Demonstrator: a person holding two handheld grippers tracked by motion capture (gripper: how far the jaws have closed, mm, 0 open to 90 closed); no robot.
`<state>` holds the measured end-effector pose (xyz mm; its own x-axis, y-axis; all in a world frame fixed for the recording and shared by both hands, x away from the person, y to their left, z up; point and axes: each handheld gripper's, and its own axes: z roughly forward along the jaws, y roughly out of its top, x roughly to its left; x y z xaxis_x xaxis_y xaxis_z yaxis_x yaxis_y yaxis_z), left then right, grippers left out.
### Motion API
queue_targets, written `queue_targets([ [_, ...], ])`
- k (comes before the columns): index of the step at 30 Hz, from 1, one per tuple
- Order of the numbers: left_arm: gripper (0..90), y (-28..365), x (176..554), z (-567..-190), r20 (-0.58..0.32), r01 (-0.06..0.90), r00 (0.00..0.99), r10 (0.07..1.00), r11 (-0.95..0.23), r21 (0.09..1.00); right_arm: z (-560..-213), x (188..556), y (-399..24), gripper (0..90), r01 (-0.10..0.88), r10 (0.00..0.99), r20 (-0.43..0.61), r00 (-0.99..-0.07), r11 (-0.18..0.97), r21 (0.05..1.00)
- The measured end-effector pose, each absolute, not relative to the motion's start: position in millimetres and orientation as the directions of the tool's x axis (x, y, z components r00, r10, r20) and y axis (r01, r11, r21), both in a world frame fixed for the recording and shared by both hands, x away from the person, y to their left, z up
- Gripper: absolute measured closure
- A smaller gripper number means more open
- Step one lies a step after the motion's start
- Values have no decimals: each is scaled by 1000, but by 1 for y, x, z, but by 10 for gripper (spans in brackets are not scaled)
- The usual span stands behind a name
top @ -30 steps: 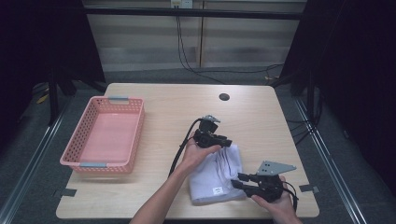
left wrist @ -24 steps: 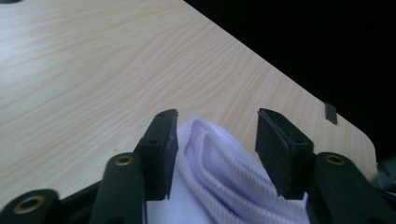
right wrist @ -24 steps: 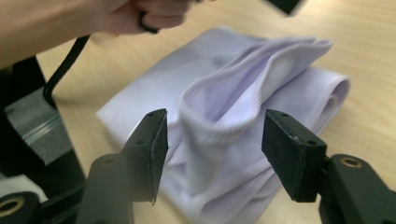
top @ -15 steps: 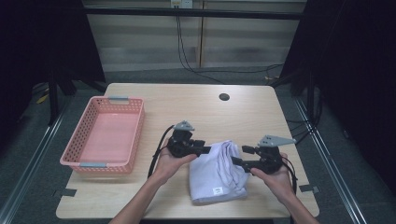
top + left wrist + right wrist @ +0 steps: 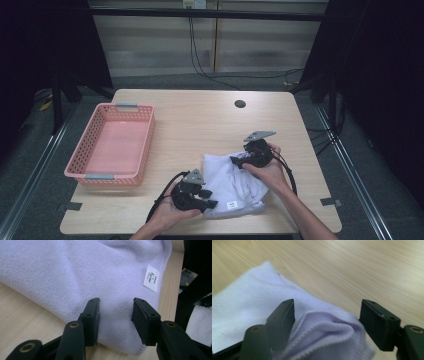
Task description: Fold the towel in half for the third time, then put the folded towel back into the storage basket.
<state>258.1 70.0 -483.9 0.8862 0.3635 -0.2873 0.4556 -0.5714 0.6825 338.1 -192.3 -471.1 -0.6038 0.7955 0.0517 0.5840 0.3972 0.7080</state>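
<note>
both grippers were placed for a fold: the left gripper (image 5: 196, 194) jaws, just opening, straddled the white towel's (image 5: 231, 179) near corner unpinched, the right gripper (image 5: 248, 159) jaws, also just opening, stood wide around its far hem, so closing seemed next.

Free room and obstacles on the counter (image 5: 200, 125). The middle and far half lie bare apart from a small dark hole (image 5: 240, 104) near the far edge. A pink basket (image 5: 111, 145) blocks the left edge. A folded white towel (image 5: 232, 182) lies by the near edge, right of centre, with the left gripper (image 5: 206, 199) at its near-left corner and the right gripper (image 5: 239, 161) at its far side. The strip between basket and towel stays passable.
</note>
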Motion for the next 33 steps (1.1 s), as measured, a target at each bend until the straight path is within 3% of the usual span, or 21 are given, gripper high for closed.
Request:
queue_targets([
  [8, 522, 74, 257, -487, -276, 465, 879, 389, -568, 679, -484, 329, -236, 388, 610, 818, 57, -573, 379, 696],
  [13, 399, 82, 249, -482, -262, 460, 880, 396, -573, 678, -489, 331, -236, 392, 610, 813, 58, -579, 385, 693],
  [23, 287, 101, 239, -485, -290, 500, 855, 429, -537, 679, -483, 342, -232, 239, 594, 769, 153, -621, 333, 733],
  [25, 255, 99, 239, -487, -294, 524, 837, 462, -522, 672, -488, 344, -232, 220, 607, 761, 166, -627, 344, 716],
  [33, 210, 79, 236, -493, -283, 503, 857, 431, -578, 642, -501, 350, -226, 194, 637, 746, 194, -637, 368, 677],
])
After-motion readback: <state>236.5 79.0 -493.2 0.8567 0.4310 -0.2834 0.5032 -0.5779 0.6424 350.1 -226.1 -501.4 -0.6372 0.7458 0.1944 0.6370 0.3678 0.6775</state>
